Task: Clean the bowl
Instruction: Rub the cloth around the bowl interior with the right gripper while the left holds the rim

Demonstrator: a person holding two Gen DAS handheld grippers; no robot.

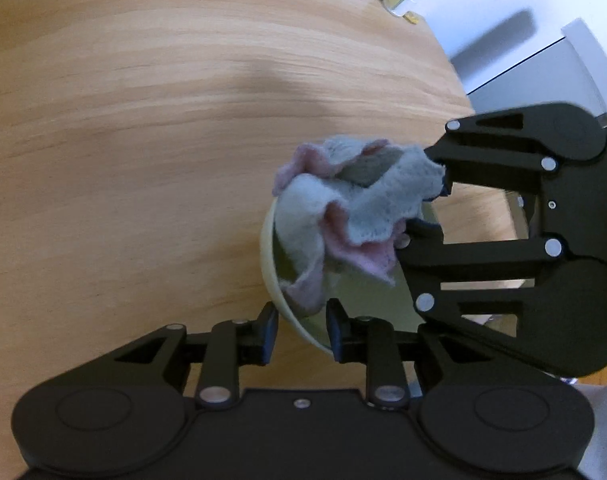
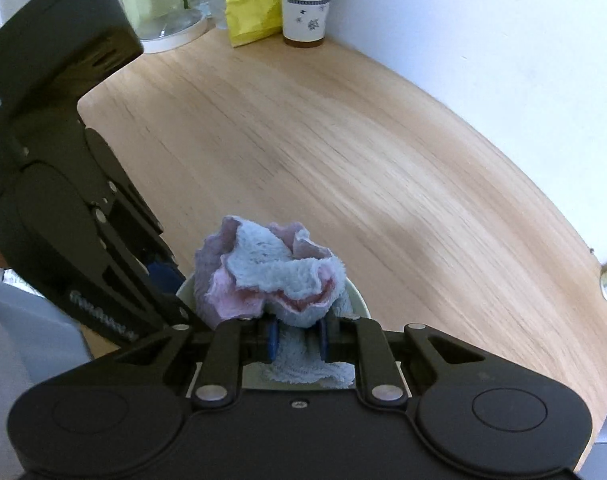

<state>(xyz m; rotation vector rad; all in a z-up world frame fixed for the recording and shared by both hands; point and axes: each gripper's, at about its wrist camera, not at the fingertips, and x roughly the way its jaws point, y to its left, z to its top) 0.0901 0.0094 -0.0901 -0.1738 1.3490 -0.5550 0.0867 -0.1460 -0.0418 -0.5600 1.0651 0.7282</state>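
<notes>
The pale green bowl point(image 1: 269, 256), shiny inside, sits tilted over the light wooden surface point(image 1: 143, 120), with its rim caught between the fingers of the left gripper point(image 1: 301, 330), one finger outside the wall and one inside. The right gripper point(image 2: 295, 340) has its fingers clamped on a crumpled pink-and-blue cloth point(image 2: 271, 276), which is bunched inside the bowl and spills up over its rim. In the right wrist view the left gripper's black body comes in from the left, touching the bowl's edge. At the back of the surface, against the white wall, stand a patterned paper cup point(image 2: 305, 0), a yellow bag point(image 2: 249, 4) and a clear glass container point(image 2: 163, 0).
</notes>
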